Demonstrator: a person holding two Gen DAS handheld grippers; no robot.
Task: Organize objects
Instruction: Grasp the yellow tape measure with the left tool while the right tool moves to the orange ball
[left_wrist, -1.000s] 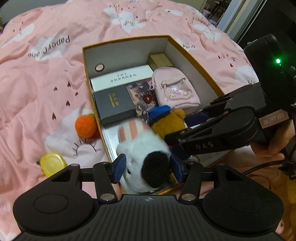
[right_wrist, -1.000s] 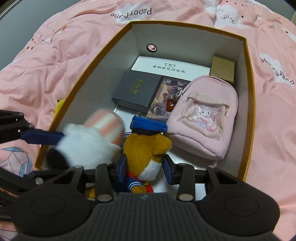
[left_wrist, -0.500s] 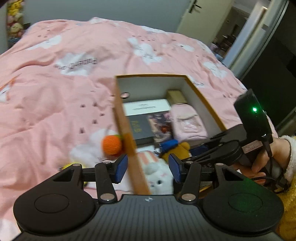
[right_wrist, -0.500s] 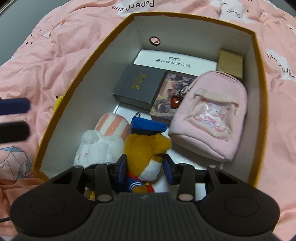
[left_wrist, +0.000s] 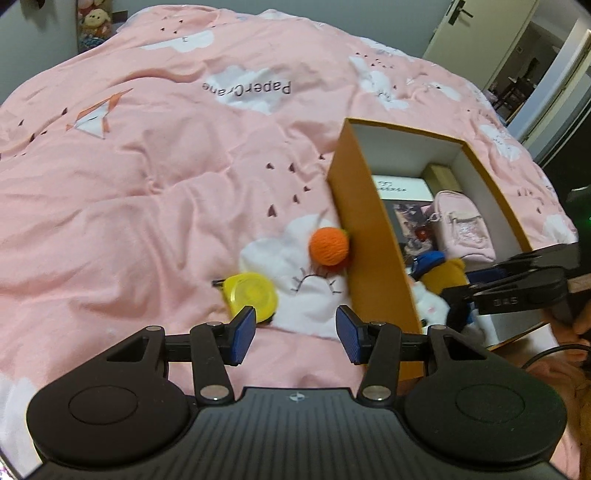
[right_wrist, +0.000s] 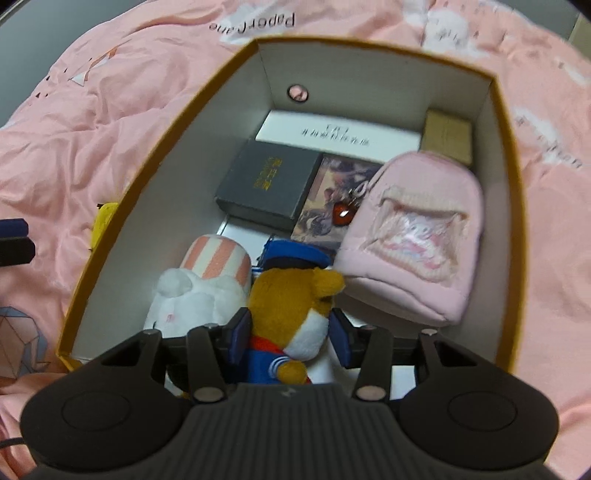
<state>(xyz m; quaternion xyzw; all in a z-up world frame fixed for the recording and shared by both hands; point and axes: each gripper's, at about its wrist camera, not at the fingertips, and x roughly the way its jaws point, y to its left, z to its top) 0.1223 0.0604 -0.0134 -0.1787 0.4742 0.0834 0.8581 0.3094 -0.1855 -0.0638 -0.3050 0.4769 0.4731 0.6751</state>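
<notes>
An orange cardboard box (right_wrist: 122, 221) lies open on a pink bedspread. Inside it, my right gripper (right_wrist: 290, 339) points down over a brown plush with a blue cap (right_wrist: 295, 288). Its jaws are opening, the plush stands between them, and the right pad is just clear of it. A white bunny plush (right_wrist: 195, 295) lies beside it on the left. My left gripper (left_wrist: 295, 332) is open with nothing in it, outside the box's left wall (left_wrist: 373, 236). It hangs over the bedspread just short of a yellow disc (left_wrist: 253, 295) and an orange yarn ball (left_wrist: 328, 246).
The box also holds a pink mini backpack (right_wrist: 417, 236), a dark grey box (right_wrist: 266, 184), a white box (right_wrist: 340, 133) and a small tan box (right_wrist: 447, 136). A hand holds the right gripper (left_wrist: 465, 291) at the box's near end. A doorway shows far right.
My left gripper let go of the white bunny plush in the box and swung left, out over the bedspread. The right jaws widened slightly around the brown plush.
</notes>
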